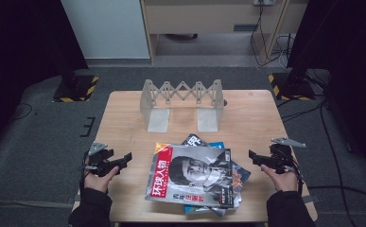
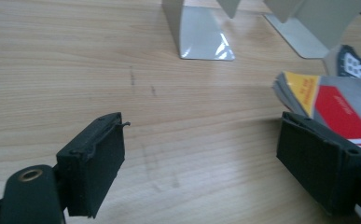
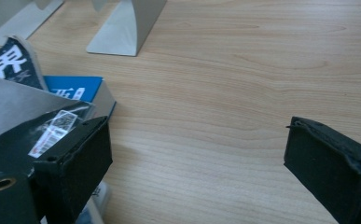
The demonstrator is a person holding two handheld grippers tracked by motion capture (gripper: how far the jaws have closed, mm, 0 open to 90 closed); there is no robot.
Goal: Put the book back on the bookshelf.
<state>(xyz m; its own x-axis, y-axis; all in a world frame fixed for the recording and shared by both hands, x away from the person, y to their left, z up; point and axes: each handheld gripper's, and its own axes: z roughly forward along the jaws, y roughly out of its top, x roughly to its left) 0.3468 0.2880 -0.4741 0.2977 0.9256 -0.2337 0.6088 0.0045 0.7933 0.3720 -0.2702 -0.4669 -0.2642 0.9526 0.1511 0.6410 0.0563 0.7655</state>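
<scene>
**Loose magazines waiting between two spread tools**

Nearest us, our two hands flank the pile at the front of the counter (image 1: 124,106). We hold the left tool (image 1: 122,160) just left of the magazines, its jaws spread and holding nothing; in the left gripper view bare wood lies between the pads and the pile's corner sits close by the right-hand pad. Our right tool (image 1: 255,156) stands just right of the pile, likewise spread with nothing in it.

Between them the magazine stack (image 1: 195,179) lies flat and untidy: a red-and-grey cover on top, a blue one (image 3: 73,87) and others fanned out beneath, corners overhanging. We judge these light, floppy and glossy, so they will sag and slide over one another. A single edge pinch would likely lift the top copy alone; gripping near the spine or squeezing the pile square from both sides looks safer.

Farther back stands the expandable grey book rack (image 1: 182,104), upright and well apart from the pile.
</scene>
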